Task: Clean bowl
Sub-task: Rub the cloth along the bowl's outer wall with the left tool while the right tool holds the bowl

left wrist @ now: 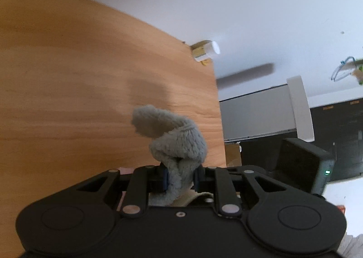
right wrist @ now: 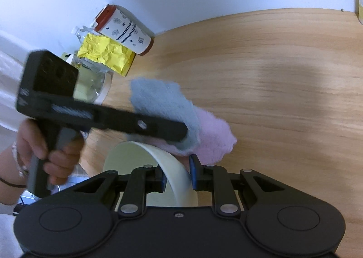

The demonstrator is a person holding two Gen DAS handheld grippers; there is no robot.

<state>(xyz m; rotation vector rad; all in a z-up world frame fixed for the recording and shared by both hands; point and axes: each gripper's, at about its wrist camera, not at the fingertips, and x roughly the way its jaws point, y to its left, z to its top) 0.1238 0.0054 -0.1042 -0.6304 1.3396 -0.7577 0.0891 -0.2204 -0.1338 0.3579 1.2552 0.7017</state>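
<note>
My left gripper (left wrist: 180, 178) is shut on a fluffy grey-blue cloth (left wrist: 172, 135) that bunches up above its pads. In the right wrist view the same cloth (right wrist: 163, 99) shows a blue side and a pink side and hangs from the left gripper (right wrist: 181, 133), which a hand holds across the view. My right gripper (right wrist: 178, 178) is shut on the rim of a cream bowl (right wrist: 158, 162), tilted on its side. The cloth lies against the bowl's upper edge.
A wooden table (right wrist: 272, 99) lies below. At its back left stand a white canister with a red lid (right wrist: 124, 28), crumpled yellow paper (right wrist: 106, 52) and a glass jar (right wrist: 93, 85). A small white container (left wrist: 205, 51) sits at the table edge.
</note>
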